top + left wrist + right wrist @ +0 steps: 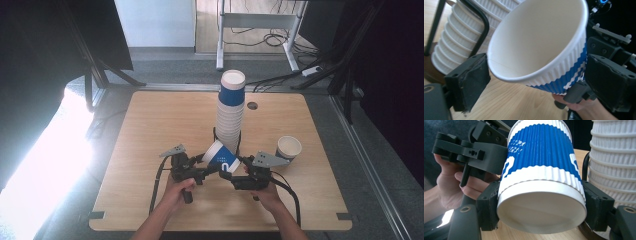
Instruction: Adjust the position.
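Blue-and-white cup (222, 159) held sideways above the surface (150, 130), just in front of the cup stack (230, 112). Right gripper (541, 207) jaws clamped on its base end. Left gripper (534, 75) jaws spread around the rim, not pressing. Keep right grip firm, withdraw left straight, avoid nudging the stack.

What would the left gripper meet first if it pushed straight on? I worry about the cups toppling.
Probably the blue-and-white cup lying between its open jaws, mouth toward it; the right gripper clamps that cup's base. The tall cup stack stands just beyond, to one side.
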A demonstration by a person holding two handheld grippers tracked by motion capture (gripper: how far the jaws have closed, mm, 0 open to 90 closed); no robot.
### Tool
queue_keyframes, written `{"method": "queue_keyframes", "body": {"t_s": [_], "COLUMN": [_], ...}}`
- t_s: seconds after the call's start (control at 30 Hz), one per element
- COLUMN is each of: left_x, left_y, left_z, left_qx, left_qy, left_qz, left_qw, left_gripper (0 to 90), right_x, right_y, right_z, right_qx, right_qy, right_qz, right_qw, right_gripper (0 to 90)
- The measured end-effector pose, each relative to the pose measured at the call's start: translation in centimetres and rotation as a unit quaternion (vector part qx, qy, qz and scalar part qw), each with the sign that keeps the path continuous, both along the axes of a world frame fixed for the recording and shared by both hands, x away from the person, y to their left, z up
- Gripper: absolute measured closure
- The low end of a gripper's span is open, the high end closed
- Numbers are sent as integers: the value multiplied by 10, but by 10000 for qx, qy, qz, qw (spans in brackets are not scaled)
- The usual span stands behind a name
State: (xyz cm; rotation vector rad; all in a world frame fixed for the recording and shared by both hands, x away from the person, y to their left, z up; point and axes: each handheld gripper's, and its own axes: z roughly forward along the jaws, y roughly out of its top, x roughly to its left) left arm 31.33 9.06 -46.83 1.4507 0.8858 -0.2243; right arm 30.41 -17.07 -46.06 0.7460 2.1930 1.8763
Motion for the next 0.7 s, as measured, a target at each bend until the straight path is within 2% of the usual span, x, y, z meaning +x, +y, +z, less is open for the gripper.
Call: {"method": "queue_keyframes", "body": {"t_s": [0.17, 0.3, 0.37, 0.47, 0.7], "left_x": [5, 8, 10, 11, 12], "left_y": [-5, -8, -9, -10, -10], "left_z": [2, 4, 3, 2, 2], "left_qx": [-189, -228, -341, -428, -440], "left_qy": [136, 144, 245, 294, 272], "left_qz": [27, 9, 36, 49, 122], "left_qw": [9997, 9996, 9991, 9986, 9986], "left_gripper": [37, 32, 39, 47, 75], "right_x": [-1, -2, -2, -1, 0], "right_y": [1, 1, 1, 1, 2], "right_z": [0, 0, 1, 1, 0], "right_qx": [-70, -100, -113, -139, -227], "right_qy": [-70, -105, -111, -108, -88], "right_qz": [20, 12, 14, -3, -9], "right_qw": [9999, 9999, 9999, 9998, 9997], "right_gripper": [282, 284, 285, 287, 286]}}
